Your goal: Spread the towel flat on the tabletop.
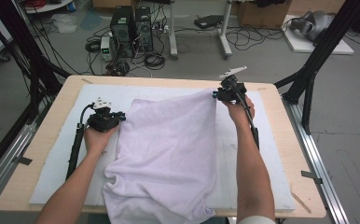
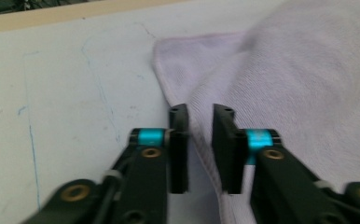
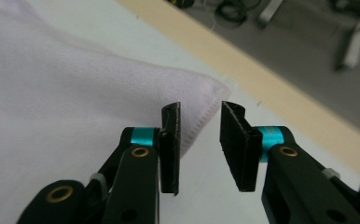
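Near edge: the towel [image 1: 164,158] hangs bunched over the near rim of the tabletop [image 1: 52,116]; this end is not yet flattened.
Towel position: it lies on the white mat [image 1: 52,158] across the middle of the tabletop, running from the near rim to the far right corner, rumpled and folded over on itself.
Left gripper [image 1: 115,117]: at the left edge of the towel, jaws parted a little; in the left gripper view [image 2: 200,140] the cloth edge runs between the jaws, and the pads do not appear to press on it.
Right gripper [image 1: 218,94]: at the far right corner of the towel; in the right gripper view [image 3: 200,140] the jaws stand apart, the hemmed corner beside the left pad, not pinched.
Progress: judged as early; both grippers are placed at the cloth's edges, neither has a grip, and spreading or folding is still to be done.
Obstructions: nothing else lies on the mat; the gripper cables trail along the person's forearms, clear of the cloth.
Far surroundings: the floor beyond the tabletop carries computer towers [image 1: 131,30], loose cables and a white stand [image 1: 199,28]; black frame struts [image 1: 322,51] stand at both sides.
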The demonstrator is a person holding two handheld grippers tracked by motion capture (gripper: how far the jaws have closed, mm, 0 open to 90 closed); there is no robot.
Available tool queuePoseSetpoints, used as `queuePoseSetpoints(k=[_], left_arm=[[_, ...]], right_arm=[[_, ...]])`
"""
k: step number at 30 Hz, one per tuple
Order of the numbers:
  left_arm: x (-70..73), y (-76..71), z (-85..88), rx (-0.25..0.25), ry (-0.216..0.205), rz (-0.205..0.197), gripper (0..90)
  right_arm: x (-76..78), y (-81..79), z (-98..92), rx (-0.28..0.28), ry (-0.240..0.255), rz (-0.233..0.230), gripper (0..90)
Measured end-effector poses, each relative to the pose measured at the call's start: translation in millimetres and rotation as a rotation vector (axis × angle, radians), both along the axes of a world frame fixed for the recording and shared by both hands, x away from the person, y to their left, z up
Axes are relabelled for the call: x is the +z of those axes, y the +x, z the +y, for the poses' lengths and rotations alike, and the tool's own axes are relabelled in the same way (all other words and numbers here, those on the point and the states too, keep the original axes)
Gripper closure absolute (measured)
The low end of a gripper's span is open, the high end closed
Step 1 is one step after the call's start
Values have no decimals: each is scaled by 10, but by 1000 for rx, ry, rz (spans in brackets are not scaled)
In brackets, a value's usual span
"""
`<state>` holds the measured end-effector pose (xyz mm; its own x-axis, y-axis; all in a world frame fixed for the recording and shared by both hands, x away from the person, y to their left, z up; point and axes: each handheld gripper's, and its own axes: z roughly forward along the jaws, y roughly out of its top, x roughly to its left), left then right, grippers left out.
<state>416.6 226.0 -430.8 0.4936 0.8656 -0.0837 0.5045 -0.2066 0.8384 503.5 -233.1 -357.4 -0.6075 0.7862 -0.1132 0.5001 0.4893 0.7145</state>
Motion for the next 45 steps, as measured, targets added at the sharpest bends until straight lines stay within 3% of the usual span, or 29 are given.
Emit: queuePoseSetpoints(k=[2,5,8,9,10,12,17,19,21,23,25,27,29,30,32,33,35,36,37,38,40,42,45], left_arm=[[10,-27,-4,-36,17,22,662],[72,-106,2,-84,36,26,629],[150,-225,4,-129,28,8,610],[179,-287,-3,-147,24,3,604],[199,-340,-2,-166,34,-1,596],[223,-448,-12,-189,44,-5,591],[246,-748,-34,-267,48,-2,574],[235,-884,-34,-295,60,-7,565],[211,-992,-28,-320,59,0,551],[166,-1140,-17,-356,46,-1,539],[129,-1226,-4,-389,54,18,525],[80,-1304,4,-434,54,39,505],[18,-1352,-10,-453,129,48,494],[-17,-1351,-18,-460,143,67,509],[-81,-1346,-32,-475,166,88,612],[-100,-1349,-43,-477,171,83,708],[-106,-1348,-45,-472,154,63,828],[-103,-1342,-49,-465,142,60,837],[-97,-1335,-47,-460,142,55,851],[-85,-1325,-44,-449,139,47,855],[-32,-1292,-32,-427,105,28,858],[38,-1245,-23,-402,65,9,858],[135,-1127,-48,-367,39,-25,858]], right_arm=[[-100,-33,11,21,-8,34,633],[-204,-168,53,75,24,76,588],[-214,-331,116,145,67,165,542],[-202,-400,137,160,67,154,549],[-180,-537,161,188,68,104,558],[-159,-712,173,227,127,104,544],[-130,-1254,202,315,182,60,536],[-153,-1427,210,341,177,60,527],[-224,-1636,213,373,202,61,522],[-270,-1761,220,392,193,71,510],[-339,-1928,231,421,200,79,508],[-405,-2051,253,452,176,95,495],[-499,-2142,284,485,159,122,488],[-553,-2185,309,500,144,134,494],[-651,-2233,350,520,105,160,506],[-711,-2252,374,529,82,177,533],[-788,-2273,398,542,65,194,658],[-807,-2277,407,545,58,190,686],[-809,-2287,403,552,60,174,819],[-809,-2276,395,570,67,186,855],[-779,-2255,411,576,48,192,869],[-695,-2218,406,577,24,163,871],[-525,-2100,344,543,18,112,870]])
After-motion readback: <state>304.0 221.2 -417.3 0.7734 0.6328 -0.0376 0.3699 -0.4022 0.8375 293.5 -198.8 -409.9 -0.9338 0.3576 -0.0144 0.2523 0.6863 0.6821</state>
